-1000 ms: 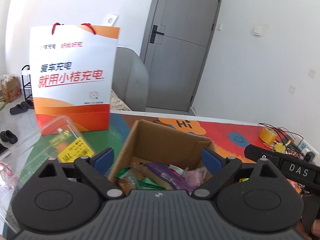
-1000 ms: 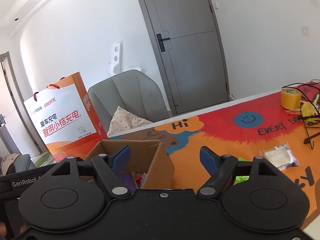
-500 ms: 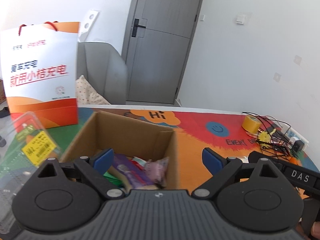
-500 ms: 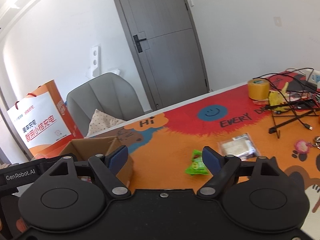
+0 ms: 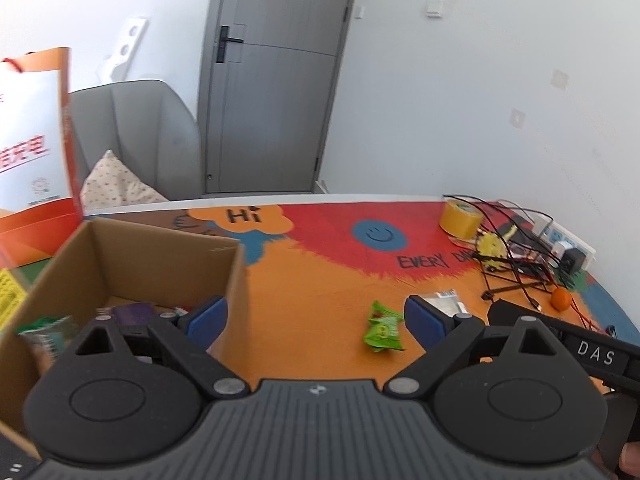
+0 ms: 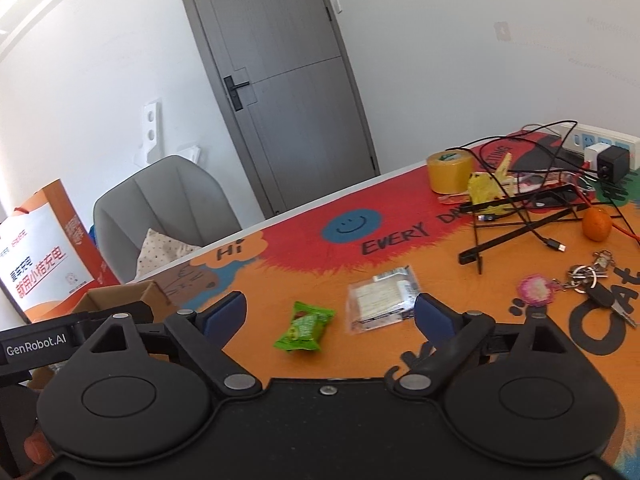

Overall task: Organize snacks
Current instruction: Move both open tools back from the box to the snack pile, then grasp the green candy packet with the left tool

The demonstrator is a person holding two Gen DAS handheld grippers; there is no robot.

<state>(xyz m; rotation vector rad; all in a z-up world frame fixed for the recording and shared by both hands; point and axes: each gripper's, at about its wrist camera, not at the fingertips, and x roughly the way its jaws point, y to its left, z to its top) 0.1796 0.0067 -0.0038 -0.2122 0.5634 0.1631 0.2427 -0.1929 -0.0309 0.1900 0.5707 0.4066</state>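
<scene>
Your right gripper (image 6: 329,312) hangs over the colourful mat (image 6: 440,344) with jaws spread wide and opening further, nothing pinched between the blue pads (image 6: 430,316). Below the gap lie two loose snacks: the green snack packet (image 6: 305,327), flat on the orange part of the mat, and just beside it on the right the clear snack packet (image 6: 384,298) (pale contents, barcode end pointing away from you). Neither touches the pads.

Your left gripper (image 5: 316,318) is also spread wide and holding nothing. Its left pad sits in front of the cardboard box (image 5: 160,264), its right pad just beside the green snack packet (image 5: 383,328); the clear snack packet (image 5: 444,302) is partly hidden behind that pad. The box stands open at the left of the mat with several wrapped snacks (image 5: 132,314) already in its bottom (purple and green wrappers, blurred, can't read them).

Behind the box stands the orange-and-white paper bag (image 5: 32,152), then a grey chair (image 5: 136,136) with a dotted cushion. Far right of the mat: yellow tape roll (image 6: 448,171), tangled black cables (image 6: 520,216), a small orange (image 6: 597,223), a key bunch (image 6: 592,284), all well apart from both snacks. The right gripper's black body (marked DAS) shows at the left wrist view's right edge.
</scene>
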